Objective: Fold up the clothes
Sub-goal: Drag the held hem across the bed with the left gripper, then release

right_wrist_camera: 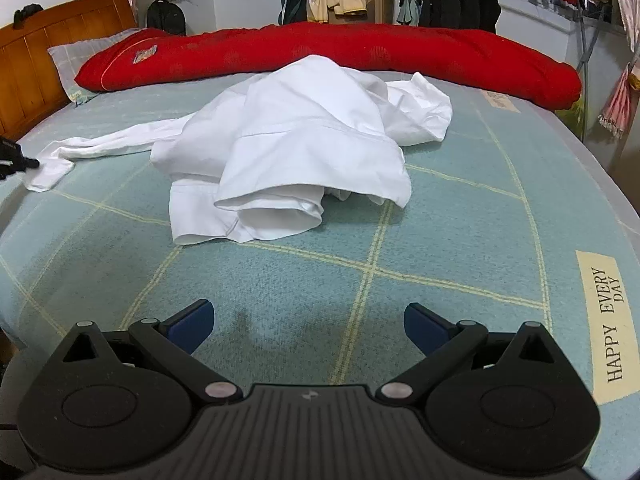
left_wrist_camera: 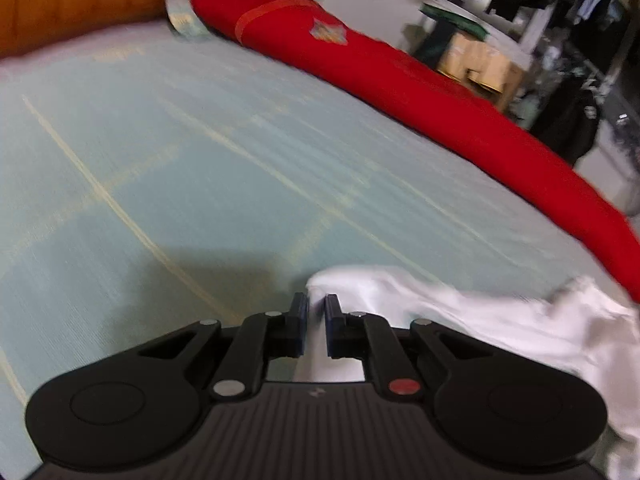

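Observation:
A crumpled white shirt (right_wrist_camera: 304, 132) lies in a heap in the middle of the bed, one long sleeve (right_wrist_camera: 100, 144) stretched out to the left. In the left wrist view my left gripper (left_wrist_camera: 316, 304) has its jaws nearly together, with the white sleeve fabric (left_wrist_camera: 480, 320) pinched between the pads. In the right wrist view that gripper shows as a dark tip (right_wrist_camera: 18, 162) at the sleeve's cuff. My right gripper (right_wrist_camera: 308, 328) hovers open over the bare sheet, short of the shirt's near hem, with nothing between its fingers.
The bed has a pale green checked sheet (right_wrist_camera: 440, 240) with a "HAPPY EVERY DAY" label (right_wrist_camera: 612, 324). A long red bolster (right_wrist_camera: 320, 52) runs along the far side. A wooden headboard (right_wrist_camera: 40, 60) stands at the left. Hanging clothes (right_wrist_camera: 460, 0) and boxes are behind the bed.

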The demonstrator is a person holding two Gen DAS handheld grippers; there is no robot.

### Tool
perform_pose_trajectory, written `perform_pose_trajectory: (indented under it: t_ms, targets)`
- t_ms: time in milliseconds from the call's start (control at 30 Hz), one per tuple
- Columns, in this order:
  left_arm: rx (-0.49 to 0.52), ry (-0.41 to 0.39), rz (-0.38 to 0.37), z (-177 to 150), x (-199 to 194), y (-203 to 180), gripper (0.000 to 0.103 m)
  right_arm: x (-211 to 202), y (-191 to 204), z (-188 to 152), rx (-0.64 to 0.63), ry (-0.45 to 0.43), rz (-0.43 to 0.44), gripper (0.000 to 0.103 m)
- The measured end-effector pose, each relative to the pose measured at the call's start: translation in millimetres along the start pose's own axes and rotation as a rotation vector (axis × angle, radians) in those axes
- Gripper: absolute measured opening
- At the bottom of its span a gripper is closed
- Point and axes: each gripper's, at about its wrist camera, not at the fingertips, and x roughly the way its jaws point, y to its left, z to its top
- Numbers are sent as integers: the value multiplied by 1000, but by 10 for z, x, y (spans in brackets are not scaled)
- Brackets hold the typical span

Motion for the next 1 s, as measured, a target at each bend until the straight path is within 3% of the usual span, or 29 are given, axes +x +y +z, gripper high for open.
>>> perform_pose_trajectory:
  t_ms: [67, 267, 533, 667, 800, 1000]
  targets:
    - [-2, -2, 34, 144, 64, 42, 7, 36, 26, 17, -6, 6, -1, 103]
    - [-63, 8, -19, 130, 71, 118, 14, 102, 119, 57, -26, 18, 11, 103]
    - [-171, 15, -152, -298, -243, 377, 47, 112, 157, 54, -41, 22, 25, 103]
    - [-282, 85, -209, -547, -150, 527, 49, 131, 163, 27, -33, 28, 37, 103]
    - [-325, 52, -252, -669, 12, 543, 51, 155, 193, 6, -35, 38, 41, 103]
    - [-336, 29, -290, -507, 343, 466, 53, 209, 229, 18, -33, 49, 35, 103]
